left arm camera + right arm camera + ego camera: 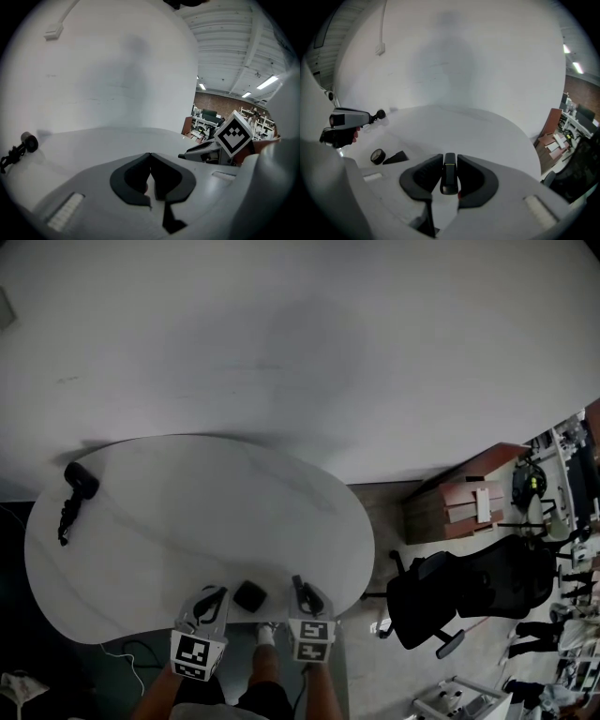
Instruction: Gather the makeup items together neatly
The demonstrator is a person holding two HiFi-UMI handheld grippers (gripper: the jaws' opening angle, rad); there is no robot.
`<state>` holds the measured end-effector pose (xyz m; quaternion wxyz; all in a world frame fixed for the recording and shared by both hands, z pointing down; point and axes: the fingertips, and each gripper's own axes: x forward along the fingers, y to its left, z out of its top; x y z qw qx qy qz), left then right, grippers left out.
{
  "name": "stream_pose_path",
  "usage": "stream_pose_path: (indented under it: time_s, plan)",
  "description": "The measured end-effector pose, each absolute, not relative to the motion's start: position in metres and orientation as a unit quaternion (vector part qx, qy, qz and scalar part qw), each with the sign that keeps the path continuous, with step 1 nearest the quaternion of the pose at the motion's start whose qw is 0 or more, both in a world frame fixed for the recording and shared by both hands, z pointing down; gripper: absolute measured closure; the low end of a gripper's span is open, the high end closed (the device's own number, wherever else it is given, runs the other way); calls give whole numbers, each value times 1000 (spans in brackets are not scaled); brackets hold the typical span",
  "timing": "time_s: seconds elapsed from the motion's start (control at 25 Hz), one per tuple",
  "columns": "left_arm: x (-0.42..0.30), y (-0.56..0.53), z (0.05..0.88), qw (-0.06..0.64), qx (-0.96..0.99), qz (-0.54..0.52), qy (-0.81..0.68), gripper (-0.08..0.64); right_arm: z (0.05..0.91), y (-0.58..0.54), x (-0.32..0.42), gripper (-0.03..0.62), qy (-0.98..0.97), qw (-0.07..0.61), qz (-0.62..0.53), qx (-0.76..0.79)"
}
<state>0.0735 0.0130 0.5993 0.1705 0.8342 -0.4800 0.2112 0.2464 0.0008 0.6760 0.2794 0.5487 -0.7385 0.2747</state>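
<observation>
Clamping a slim black stick-shaped tube [449,177] between its dark pads, the right gripper [449,158] points out over the rounded white table [187,512] from the near edge. The left gripper [150,155] hangs beside it with its jaws pressed together at the tips and nothing to be seen between them. In the head view a small black squarish case [250,596] lies on the table between the two grippers, just in front of the person. The right gripper view shows a small round black pot [377,156] with a dark wedge-shaped piece [396,157] just beside it. Well apart, at the table's far left edge, lies a black round-headed item with a knobbly tail [77,488]. A black office chair [469,592] stands on the floor to the right.
</observation>
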Motion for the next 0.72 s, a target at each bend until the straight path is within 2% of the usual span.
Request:
stream_pose_path:
  time_s: [0.72]
  plan:
    - [61, 30, 613, 166, 848, 221, -453, 550, 701, 29, 230, 491, -719, 282, 291, 564]
